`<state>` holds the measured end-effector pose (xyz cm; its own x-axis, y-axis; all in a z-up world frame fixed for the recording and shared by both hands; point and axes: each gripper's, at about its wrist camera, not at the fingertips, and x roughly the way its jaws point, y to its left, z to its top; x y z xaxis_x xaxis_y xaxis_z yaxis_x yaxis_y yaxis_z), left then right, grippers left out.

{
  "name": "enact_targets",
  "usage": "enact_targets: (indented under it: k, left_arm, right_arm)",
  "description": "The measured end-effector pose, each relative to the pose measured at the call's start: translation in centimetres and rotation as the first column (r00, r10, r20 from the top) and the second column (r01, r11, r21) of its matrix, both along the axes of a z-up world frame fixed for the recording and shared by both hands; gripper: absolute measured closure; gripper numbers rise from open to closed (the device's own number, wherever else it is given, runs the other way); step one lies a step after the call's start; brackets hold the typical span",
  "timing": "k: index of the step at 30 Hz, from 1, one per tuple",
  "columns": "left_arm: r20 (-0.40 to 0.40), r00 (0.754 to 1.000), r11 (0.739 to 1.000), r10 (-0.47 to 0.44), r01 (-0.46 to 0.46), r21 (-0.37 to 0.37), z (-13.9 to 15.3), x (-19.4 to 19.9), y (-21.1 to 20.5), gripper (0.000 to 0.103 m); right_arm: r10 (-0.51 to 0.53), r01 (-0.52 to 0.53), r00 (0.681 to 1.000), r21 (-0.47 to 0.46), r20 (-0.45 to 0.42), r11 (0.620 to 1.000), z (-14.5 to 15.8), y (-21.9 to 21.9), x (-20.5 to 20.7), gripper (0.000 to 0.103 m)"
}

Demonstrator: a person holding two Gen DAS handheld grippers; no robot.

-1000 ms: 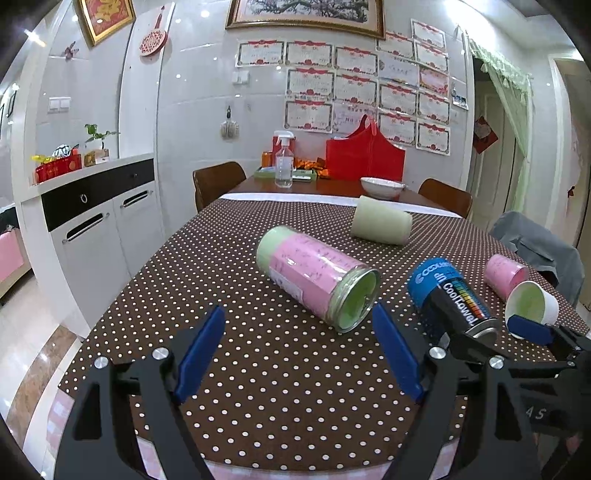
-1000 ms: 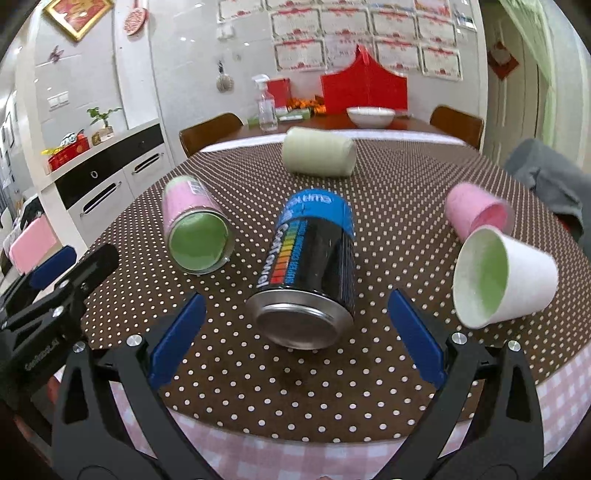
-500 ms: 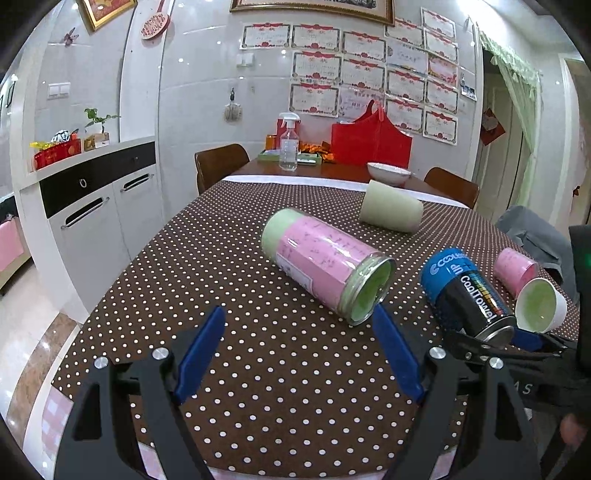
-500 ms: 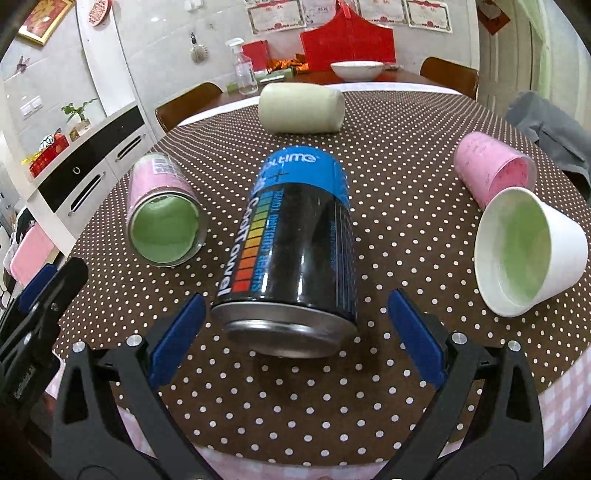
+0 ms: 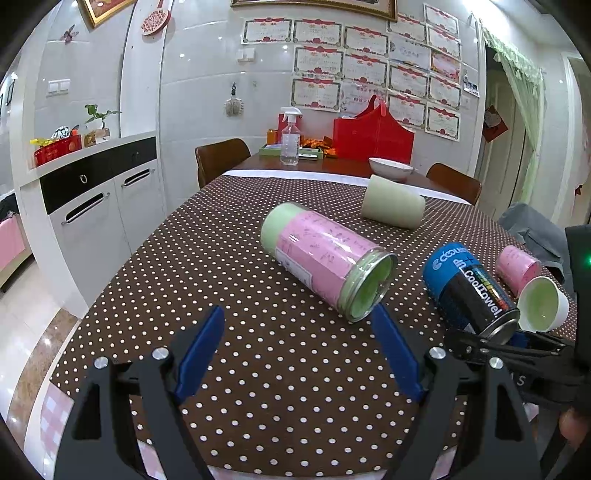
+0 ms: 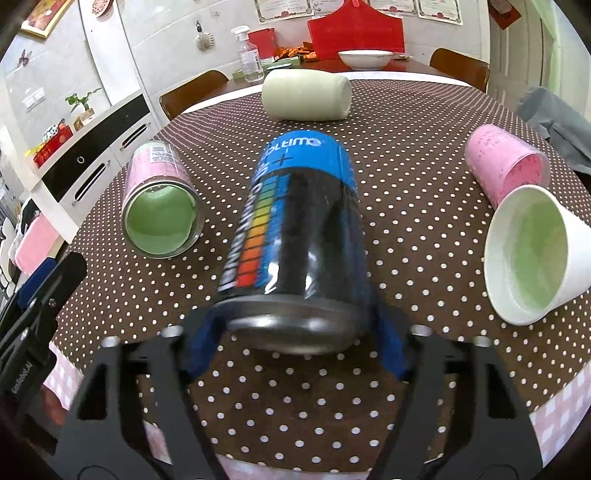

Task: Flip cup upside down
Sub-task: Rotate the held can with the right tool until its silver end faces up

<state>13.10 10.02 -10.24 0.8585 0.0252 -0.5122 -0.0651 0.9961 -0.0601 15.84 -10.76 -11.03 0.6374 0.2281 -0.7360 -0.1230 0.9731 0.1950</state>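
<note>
A black and blue cup lies on its side on the dotted tablecloth, its metal rim toward me. My right gripper has its blue pads around the rim end, closing against its sides. The same cup shows in the left wrist view. A pink and green cup lies on its side just ahead of my left gripper, which is open and empty above the cloth. That pink cup also shows in the right wrist view.
A white cup with green inside, a small pink cup and a pale green cup all lie on their sides. A white bowl, spray bottle and red bag stand at the far end. A white cabinet stands left.
My right gripper has moved forward and its jaws have narrowed around the black and blue cup's rim end. My left gripper stays open and has shifted little.
</note>
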Motion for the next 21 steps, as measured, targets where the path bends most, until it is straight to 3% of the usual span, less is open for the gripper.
enact_targets:
  k: [21]
  left_arm:
    - [0.031,0.999,0.999,-0.037,0.036,0.029,1.3,-2.2,-2.8,0.022]
  right_arm:
    - [0.017,-0.017,0.990,-0.001,0.138,1.000,3.4,-2.7,-4.3,0.038]
